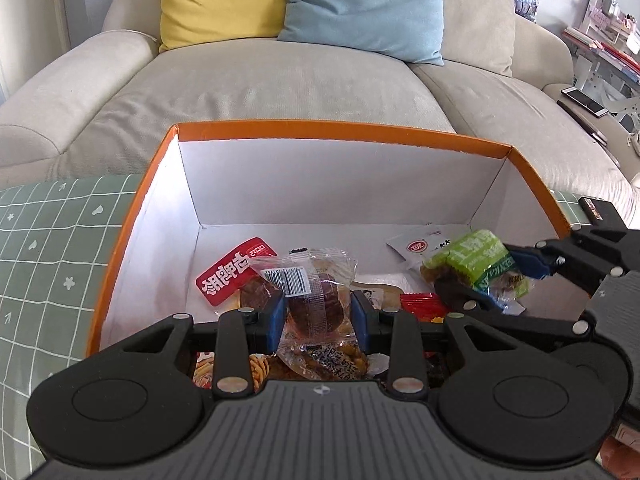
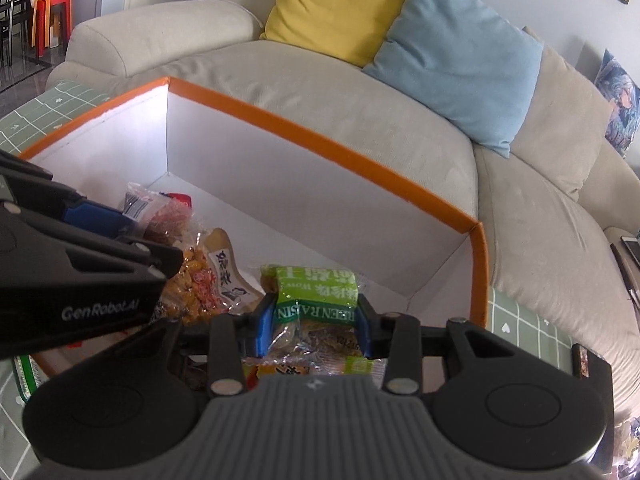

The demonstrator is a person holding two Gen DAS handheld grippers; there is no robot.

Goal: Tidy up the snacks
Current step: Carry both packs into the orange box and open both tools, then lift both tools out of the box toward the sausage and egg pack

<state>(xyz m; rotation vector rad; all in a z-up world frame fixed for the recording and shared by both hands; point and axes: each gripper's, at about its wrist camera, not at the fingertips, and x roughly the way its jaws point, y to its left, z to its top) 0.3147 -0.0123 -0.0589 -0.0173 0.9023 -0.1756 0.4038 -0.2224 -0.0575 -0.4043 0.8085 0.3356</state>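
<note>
An orange-rimmed white box (image 1: pixel 340 130) holds several snack packets. My left gripper (image 1: pixel 319 318) is shut on a clear packet of dark brown cakes (image 1: pixel 316 304) with a barcode label, held over the box's near side. My right gripper (image 2: pixel 314 330) is shut on a green raisin packet (image 2: pixel 314 294), also seen in the left wrist view (image 1: pixel 476 264), above the box's right part. The left gripper (image 2: pixel 132 236) shows at the left of the right wrist view. A red packet (image 1: pixel 232 274) and a white packet (image 1: pixel 420 246) lie on the box floor.
The box (image 2: pixel 320 132) stands on a green grid-patterned cloth (image 1: pixel 48 248) in front of a beige sofa (image 1: pixel 280 84) with a yellow cushion (image 1: pixel 220 0) and a blue cushion (image 1: pixel 364 8). A phone (image 1: pixel 584 100) lies on the sofa arm at the right.
</note>
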